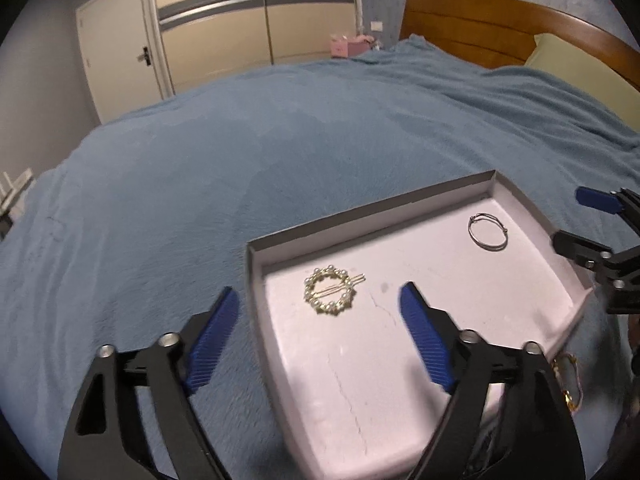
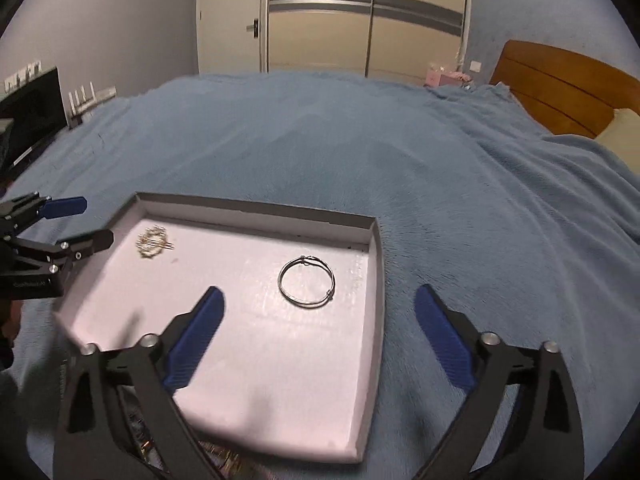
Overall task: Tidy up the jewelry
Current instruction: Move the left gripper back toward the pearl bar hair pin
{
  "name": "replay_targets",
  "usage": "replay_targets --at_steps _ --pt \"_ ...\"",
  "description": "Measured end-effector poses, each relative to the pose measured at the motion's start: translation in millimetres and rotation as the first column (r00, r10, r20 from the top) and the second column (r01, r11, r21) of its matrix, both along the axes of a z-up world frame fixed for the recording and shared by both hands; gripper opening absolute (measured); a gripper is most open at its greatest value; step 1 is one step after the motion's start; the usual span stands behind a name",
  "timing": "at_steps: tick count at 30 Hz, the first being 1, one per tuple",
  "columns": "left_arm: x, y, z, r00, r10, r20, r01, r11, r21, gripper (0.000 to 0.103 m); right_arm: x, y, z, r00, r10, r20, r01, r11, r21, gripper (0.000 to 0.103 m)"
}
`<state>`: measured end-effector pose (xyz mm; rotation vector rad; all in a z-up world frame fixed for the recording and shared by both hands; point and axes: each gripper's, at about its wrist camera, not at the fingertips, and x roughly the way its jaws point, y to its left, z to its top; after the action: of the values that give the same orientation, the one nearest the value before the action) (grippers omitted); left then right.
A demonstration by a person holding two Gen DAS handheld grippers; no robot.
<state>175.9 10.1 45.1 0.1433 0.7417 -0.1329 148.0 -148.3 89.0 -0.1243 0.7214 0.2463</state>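
Observation:
A shallow grey box with a white foam floor lies on the blue bedspread. A round pearl hair clip lies in its far left part. A thin silver bangle lies in its far right part. My left gripper is open and empty, straddling the box's left wall just short of the pearl clip. My right gripper is open and empty, straddling the box's right wall near the bangle. A gold-coloured piece lies at the box's near edge, partly hidden.
The blue bedspread covers the bed all around the box. A wooden headboard and pale pillow are at the far right. A wardrobe and a door stand behind. More small items lie under the box's near edge.

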Motion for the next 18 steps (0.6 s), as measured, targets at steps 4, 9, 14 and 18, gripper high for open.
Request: replay_targets --at_steps 4,9,14,18 --pt "-31 10 14 0.998 0.014 0.066 -0.012 0.999 -0.034 0.094 -35 -9 13 0.999 -0.018 0.051 0.017 0.999 0.028 0.097" --pt "-71 17 22 0.990 0.048 0.132 -0.044 0.998 -0.035 0.096 -78 -16 18 0.993 -0.039 0.111 0.036 0.999 0.030 0.097" --pt "-105 23 18 0.983 0.082 0.165 -0.076 0.996 -0.040 0.097 -110 -15 15 0.988 -0.051 0.146 0.049 0.999 0.021 0.097" --pt "-125 24 13 0.979 0.097 0.177 -0.084 0.993 -0.082 0.097 -128 -13 10 0.985 -0.049 0.162 0.050 0.999 0.003 0.097"
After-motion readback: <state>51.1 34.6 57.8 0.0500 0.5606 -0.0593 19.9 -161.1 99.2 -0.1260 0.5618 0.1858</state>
